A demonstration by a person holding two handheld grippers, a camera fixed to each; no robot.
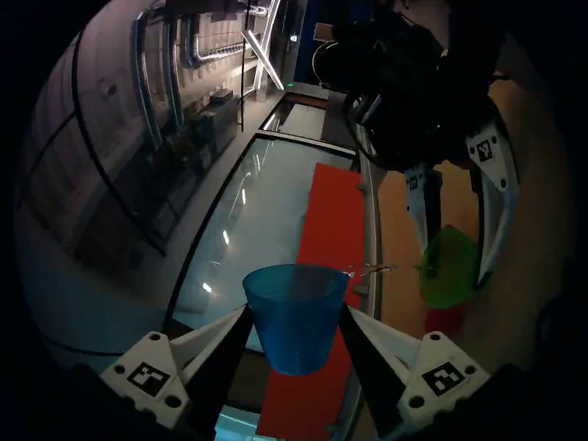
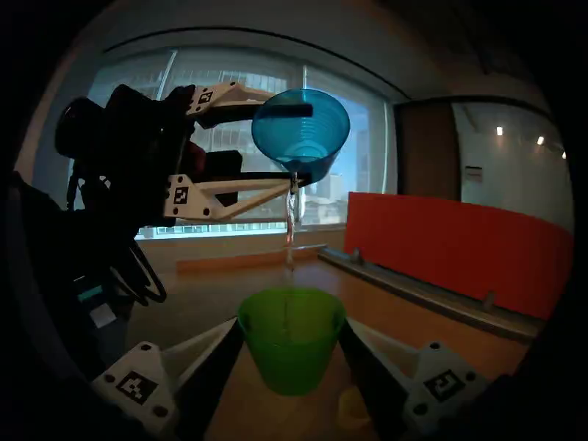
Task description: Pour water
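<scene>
In the left gripper view, my left gripper [image 1: 297, 331] is shut on a blue translucent cup [image 1: 296, 317], tipped over so a thin stream of water [image 1: 371, 270] leaves its rim toward a green cup [image 1: 449, 267]. The right gripper [image 1: 454, 257] holds that green cup farther off. In the right gripper view, my right gripper [image 2: 291, 353] is shut on the green cup [image 2: 291, 338], held upright. Above it hangs the tipped blue cup [image 2: 300, 132] in the left gripper [image 2: 279, 143], and the water stream [image 2: 291, 220] falls into the green cup.
A wooden table [image 2: 411, 316] lies below the cups. A red panel [image 2: 470, 242] runs along its far right side, with large windows [image 2: 220, 81] behind. A small yellow object [image 2: 353, 411] lies on the table near my right finger.
</scene>
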